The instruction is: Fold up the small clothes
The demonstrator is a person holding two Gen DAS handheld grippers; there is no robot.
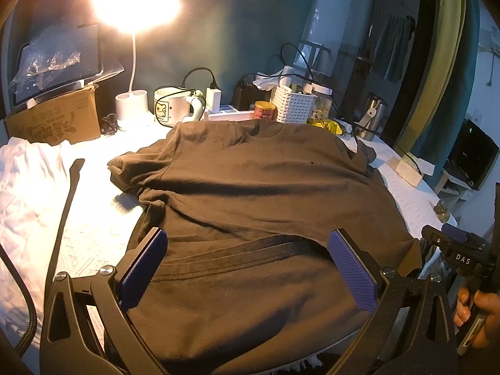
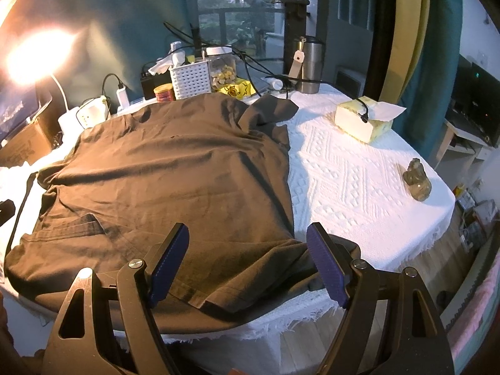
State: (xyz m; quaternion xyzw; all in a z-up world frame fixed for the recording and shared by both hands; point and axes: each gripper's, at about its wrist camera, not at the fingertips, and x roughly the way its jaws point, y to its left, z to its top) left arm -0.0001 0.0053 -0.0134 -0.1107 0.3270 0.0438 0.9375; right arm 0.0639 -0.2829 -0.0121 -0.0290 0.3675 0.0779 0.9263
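Observation:
A dark brown T-shirt [image 1: 250,187] lies spread on the white tablecloth, collar toward the far clutter, hem hanging at the near edge. My left gripper [image 1: 247,268] is open, its blue pads [image 1: 143,268] wide apart above the shirt's lower hem, nothing between them. In the right wrist view the same T-shirt [image 2: 162,168] covers the left half of the table. My right gripper [image 2: 247,262] is open over the shirt's near right hem corner, blue pads [image 2: 326,265] apart. In the left wrist view the right gripper [image 1: 459,250] shows at the right edge, held by a hand [image 1: 475,312].
White cloth [image 1: 28,187] lies bunched at left. A lit desk lamp [image 1: 134,9], cardboard box [image 1: 53,118], mug [image 1: 170,106], white basket [image 2: 189,78], jar, steel tumbler [image 2: 309,65], tissue box [image 2: 362,122] and a small figurine [image 2: 417,181] stand around the table's far and right sides.

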